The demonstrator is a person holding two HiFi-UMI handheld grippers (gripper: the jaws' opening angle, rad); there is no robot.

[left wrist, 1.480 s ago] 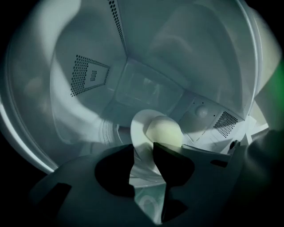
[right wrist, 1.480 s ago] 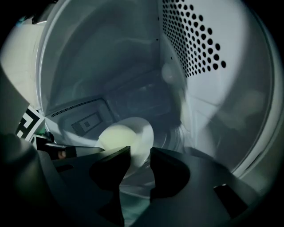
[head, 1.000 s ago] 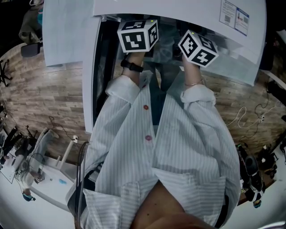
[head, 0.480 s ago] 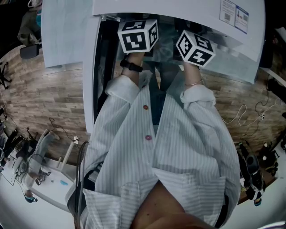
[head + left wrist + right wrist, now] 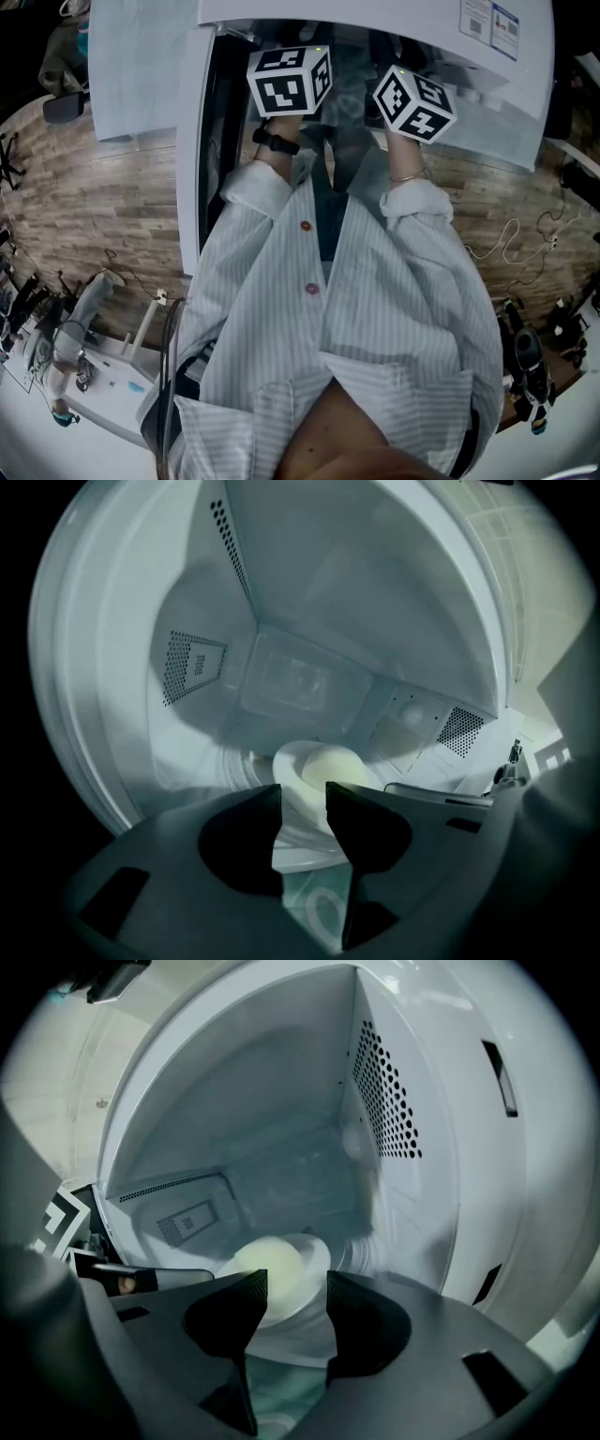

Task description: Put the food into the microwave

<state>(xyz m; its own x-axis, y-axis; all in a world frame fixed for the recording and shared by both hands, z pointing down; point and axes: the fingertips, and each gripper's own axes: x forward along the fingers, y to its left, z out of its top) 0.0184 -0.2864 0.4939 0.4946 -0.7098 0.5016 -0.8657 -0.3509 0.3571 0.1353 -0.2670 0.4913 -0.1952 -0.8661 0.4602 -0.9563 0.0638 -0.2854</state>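
Note:
A white plate (image 5: 302, 757) with a pale round piece of food (image 5: 339, 765) sits on the glass turntable inside the microwave (image 5: 375, 14). My left gripper (image 5: 304, 794) reaches into the cavity from the left, its jaws set narrow with the plate's near rim filling the gap. My right gripper (image 5: 296, 1283) comes in from the right. Its jaws have just been opening and now stand wide apart, with the plate (image 5: 317, 1252) and food (image 5: 272, 1265) seen between them, untouched. In the head view only the marker cubes (image 5: 289, 82) (image 5: 413, 101) show, at the microwave's mouth.
The microwave door (image 5: 192, 150) hangs open at the left. Perforated vents line the cavity's right wall (image 5: 384, 1091) and left wall (image 5: 192, 663). The person's striped shirt fills the lower head view, over a wood-pattern floor (image 5: 84, 178).

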